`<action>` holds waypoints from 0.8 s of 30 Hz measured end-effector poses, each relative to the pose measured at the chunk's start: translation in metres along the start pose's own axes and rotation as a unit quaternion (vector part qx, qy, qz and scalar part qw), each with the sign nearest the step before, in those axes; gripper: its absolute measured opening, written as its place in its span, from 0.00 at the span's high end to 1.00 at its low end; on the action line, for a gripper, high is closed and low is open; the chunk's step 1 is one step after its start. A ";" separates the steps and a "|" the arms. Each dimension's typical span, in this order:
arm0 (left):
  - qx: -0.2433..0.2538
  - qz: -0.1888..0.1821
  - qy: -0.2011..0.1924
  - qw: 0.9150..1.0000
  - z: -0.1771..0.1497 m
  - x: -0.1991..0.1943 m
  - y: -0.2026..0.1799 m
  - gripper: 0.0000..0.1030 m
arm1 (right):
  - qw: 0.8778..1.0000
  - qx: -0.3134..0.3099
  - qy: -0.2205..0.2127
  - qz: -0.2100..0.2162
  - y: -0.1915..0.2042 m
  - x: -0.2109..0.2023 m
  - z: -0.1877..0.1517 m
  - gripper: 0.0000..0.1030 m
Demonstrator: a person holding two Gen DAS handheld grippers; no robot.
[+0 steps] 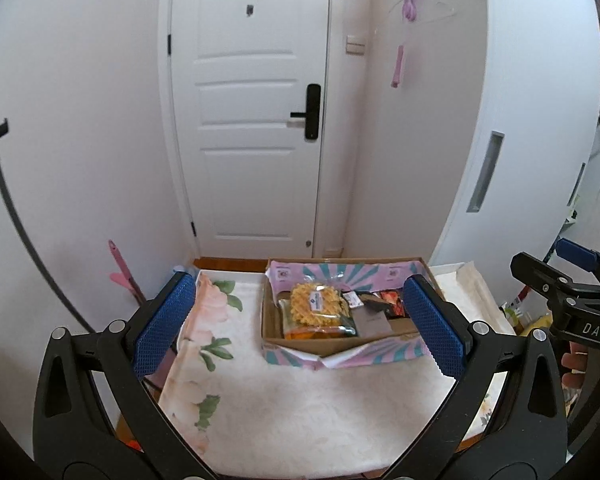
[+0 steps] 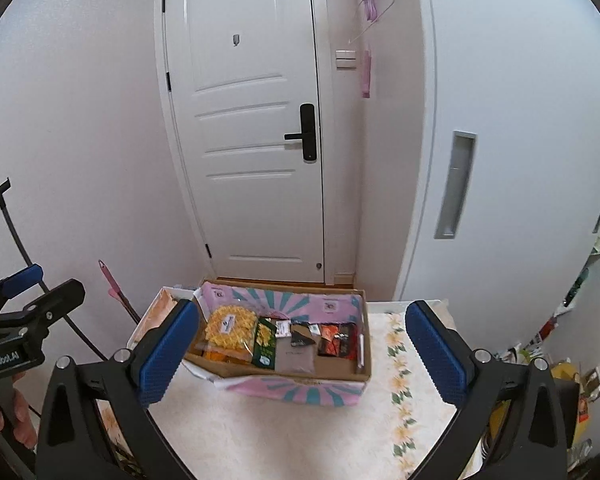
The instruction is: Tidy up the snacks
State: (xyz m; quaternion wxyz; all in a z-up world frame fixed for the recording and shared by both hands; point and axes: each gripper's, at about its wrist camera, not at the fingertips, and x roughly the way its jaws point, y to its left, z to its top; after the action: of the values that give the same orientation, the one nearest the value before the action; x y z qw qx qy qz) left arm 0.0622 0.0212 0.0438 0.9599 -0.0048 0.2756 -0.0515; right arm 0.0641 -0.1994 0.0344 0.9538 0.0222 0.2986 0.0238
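Left wrist view: we hold the left gripper [image 1: 300, 324] with its blue pads spread wide and nothing between them, above the near part of the table [image 1: 300, 412]. Straight ahead of the fingers sits the box [image 1: 340, 346], an open carton with pink and teal flaps, standing toward the far edge of the table and a little right of its middle. Its long axis runs across our line of reach, left to right, so its long near wall faces us.

Inside the box lie the snacks. A yellow pack [image 1: 316, 304] fills the left end, a grey pouch [image 1: 370, 322] lies near the middle against the near wall, and red packs [image 1: 392, 300] sit toward the right end, partly hidden by our right pad.

Right wrist view: the right gripper [image 2: 302, 354] is likewise wide open and empty, and the box [image 2: 300, 386] lies ahead of it and slightly left. From here we also see a green pack [image 2: 265, 342] upright between the yellow pack [image 2: 230, 330] and the grey pouch [image 2: 296, 358], with the red packs [image 2: 338, 340] at the right end.

We judge both grippers to be at about the same distance from the box, neither touching it. The left gripper lines up better with the yellow pack, the right with the red packs. The cloth around the box shows no loose snack in either view.
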 end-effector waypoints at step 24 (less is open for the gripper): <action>0.005 0.010 -0.029 1.000 -0.019 -0.041 -0.027 0.00 | 0.999 0.024 -0.026 -0.022 -0.022 -0.050 -0.023 0.01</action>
State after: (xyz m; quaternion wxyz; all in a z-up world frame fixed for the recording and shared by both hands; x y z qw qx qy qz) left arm 0.0152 -0.0011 0.0499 0.9679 0.0016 0.2476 -0.0432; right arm 0.0104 -0.2237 0.0429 0.9609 0.0392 0.2742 -0.0055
